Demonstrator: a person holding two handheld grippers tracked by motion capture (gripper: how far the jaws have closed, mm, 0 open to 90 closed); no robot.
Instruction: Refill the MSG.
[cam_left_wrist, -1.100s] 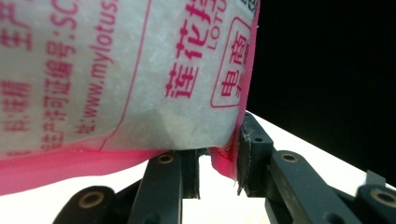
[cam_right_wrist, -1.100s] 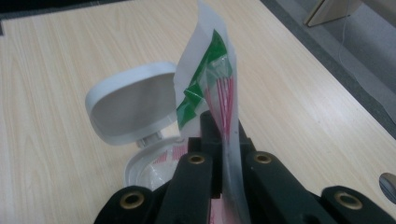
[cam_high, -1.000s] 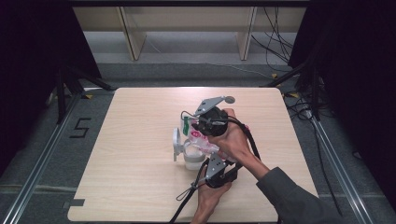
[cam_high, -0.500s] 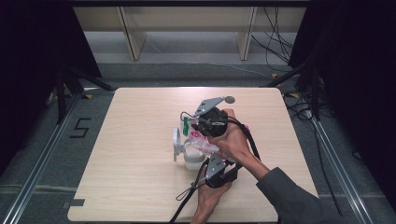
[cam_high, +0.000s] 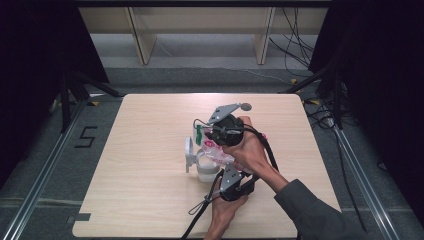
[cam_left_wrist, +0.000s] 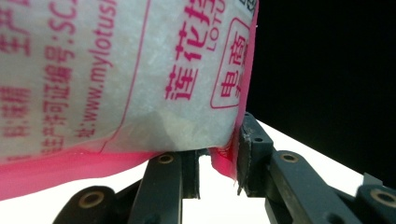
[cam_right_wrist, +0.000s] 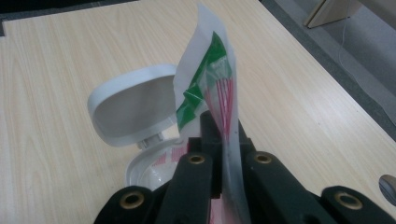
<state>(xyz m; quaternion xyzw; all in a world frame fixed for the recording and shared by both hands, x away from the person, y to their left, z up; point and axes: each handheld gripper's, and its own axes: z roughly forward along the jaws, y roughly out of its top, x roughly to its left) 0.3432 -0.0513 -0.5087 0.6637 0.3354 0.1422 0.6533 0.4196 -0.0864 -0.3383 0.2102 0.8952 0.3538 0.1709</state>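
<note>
Bag (cam_high: 216, 149): tipped above the open white container (cam_high: 204, 169).
Right tongs (cam_right_wrist: 223, 140): I clamp its top edge.
Left tongs (cam_left_wrist: 219, 161): I pinch its pink bottom seam.

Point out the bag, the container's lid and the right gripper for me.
bag (cam_left_wrist: 116, 70), left gripper view, on its printed face.
container's lid (cam_right_wrist: 130, 105), right gripper view, on the inside of the open lid.
right gripper (cam_right_wrist: 224, 135), right gripper view, between its fingertips.

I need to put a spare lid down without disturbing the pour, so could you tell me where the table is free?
The light wooden table is bare along its whole left half and along the far edge. It is crowded right of centre, where both grippers hold the pink-printed plastic bag over the white flip-lid container. The right strip is bare but narrower.
</note>
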